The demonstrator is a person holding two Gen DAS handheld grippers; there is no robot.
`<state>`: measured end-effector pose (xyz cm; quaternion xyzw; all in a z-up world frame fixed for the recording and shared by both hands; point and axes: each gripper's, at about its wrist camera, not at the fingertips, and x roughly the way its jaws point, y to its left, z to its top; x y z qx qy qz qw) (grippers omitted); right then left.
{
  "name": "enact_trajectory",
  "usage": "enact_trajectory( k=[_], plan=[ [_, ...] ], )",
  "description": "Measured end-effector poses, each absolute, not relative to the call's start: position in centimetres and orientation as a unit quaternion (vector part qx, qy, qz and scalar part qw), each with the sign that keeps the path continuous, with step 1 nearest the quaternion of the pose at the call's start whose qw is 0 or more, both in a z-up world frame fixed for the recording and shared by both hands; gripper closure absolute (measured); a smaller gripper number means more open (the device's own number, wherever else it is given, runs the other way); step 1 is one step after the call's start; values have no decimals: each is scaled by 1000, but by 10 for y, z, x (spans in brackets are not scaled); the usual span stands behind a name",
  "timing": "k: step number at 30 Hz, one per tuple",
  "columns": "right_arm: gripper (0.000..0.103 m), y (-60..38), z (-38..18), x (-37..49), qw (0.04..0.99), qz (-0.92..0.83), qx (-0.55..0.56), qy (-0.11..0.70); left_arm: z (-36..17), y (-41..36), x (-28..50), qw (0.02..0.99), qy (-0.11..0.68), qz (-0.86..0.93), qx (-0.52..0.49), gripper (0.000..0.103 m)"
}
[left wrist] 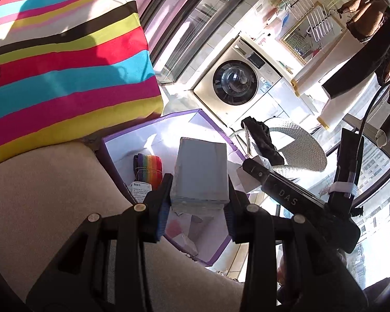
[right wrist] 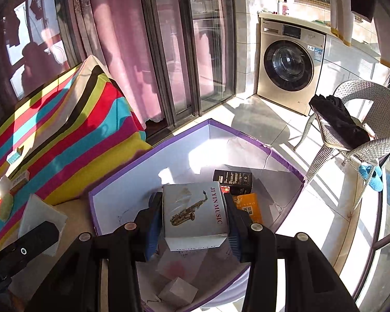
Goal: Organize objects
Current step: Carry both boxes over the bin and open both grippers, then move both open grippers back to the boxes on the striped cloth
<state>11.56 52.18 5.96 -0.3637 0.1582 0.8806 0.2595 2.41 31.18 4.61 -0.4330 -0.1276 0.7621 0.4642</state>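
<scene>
We carry two boxes at once. Our left claw (left wrist: 199, 197) is pinching a plain grey box (left wrist: 201, 174) across its sides, and our right claw (right wrist: 193, 223) is pinching a white box printed with a saxophone (right wrist: 193, 213). Both boxes hang above the open purple-edged storage box (right wrist: 122, 179), which stands on the floor just beside the beige seat cushion (left wrist: 52, 195) and the striped pillow (left wrist: 65, 65).

The risk we see is in the release. Each box is gripped only near its back end, so the front overhangs; if a claw loosens early, we judge the box could tip forward and land on edge or strike the wall of the storage box. The two claws are also near each other, with the right one showing just to the right of the grey box in the left wrist view, so lowering both together could knock one box against the other claw. The storage box walls look thin and creased, so a hard bump might fold them.

Inside the storage box we see a rainbow-striped strap (left wrist: 149, 166) with a tag at the left, a black carton (right wrist: 232, 179) and an orange packet (right wrist: 248, 206) toward the far right side, and a small white box (right wrist: 178, 292) at the near end. Much of its white floor is bare, so we judge there is space for both boxes.
</scene>
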Motion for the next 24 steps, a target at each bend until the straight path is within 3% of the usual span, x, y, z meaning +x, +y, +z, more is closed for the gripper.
enact_trajectory(
  k=[3, 5, 6, 7, 8, 11, 24],
  plan=[
    [58, 530, 60, 119, 269, 877, -362, 164, 47, 320, 24, 480, -124, 752, -435, 62],
    [55, 534, 60, 120, 274, 874, -362, 172, 47, 324, 24, 482, -120, 749, -439, 45],
    [54, 536, 59, 121, 276, 873, -363, 175, 47, 323, 24, 482, -120, 750, -438, 28],
    [47, 537, 58, 122, 278, 871, -364, 179, 48, 321, 24, 482, -124, 751, -435, 21],
    [39, 538, 58, 121, 279, 869, -365, 182, 49, 319, 23, 483, -129, 750, -433, 21],
    [28, 537, 57, 121, 280, 869, -365, 183, 46, 316, 19, 477, -137, 749, -440, 20],
    [25, 498, 60, 105, 231, 878, -378, 181, 53, 278, 7, 415, -161, 785, -431, 20]
  ],
)
